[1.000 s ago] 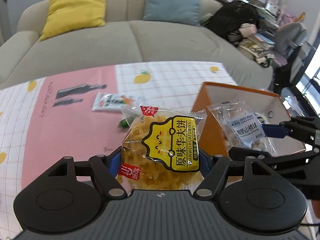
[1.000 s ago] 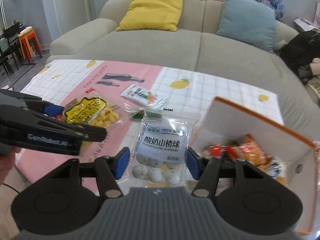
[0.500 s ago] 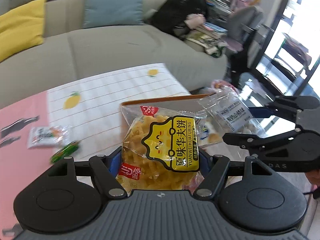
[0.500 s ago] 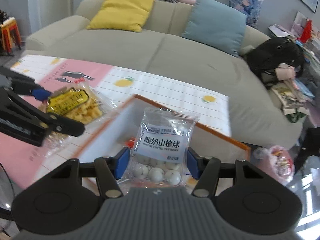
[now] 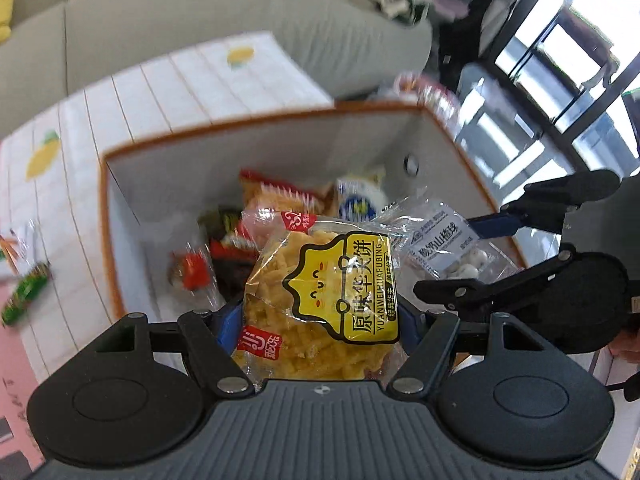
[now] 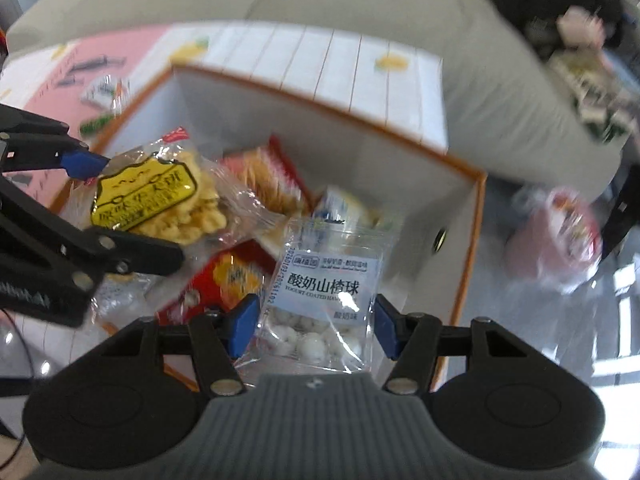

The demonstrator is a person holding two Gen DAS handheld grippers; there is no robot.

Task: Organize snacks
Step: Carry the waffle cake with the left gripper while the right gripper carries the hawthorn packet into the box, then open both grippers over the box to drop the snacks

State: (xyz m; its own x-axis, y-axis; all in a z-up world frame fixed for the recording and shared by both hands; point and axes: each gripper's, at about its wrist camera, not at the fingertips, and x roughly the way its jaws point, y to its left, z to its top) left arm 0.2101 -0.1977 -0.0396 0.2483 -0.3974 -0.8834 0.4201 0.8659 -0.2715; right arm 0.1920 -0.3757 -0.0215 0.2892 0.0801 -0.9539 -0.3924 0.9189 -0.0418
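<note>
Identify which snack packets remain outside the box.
The white packet and green packet lie on the tablecloth; the others are in the box or held.

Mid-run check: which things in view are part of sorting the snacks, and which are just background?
Job:
- yellow waffle-biscuit pack, in left gripper
- hawthorn-ball pack, in right gripper
- orange-rimmed box
- green snack on tablecloth

Background:
- sofa
- pink bag

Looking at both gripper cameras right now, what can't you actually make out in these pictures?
- Left wrist view: the box floor, hidden under snack packets and the waffle packet.
- Right wrist view: the pink bag beside the box, motion-blurred, contents unreadable.
- Left wrist view: the green packet on the tablecloth, label blurred.
</note>
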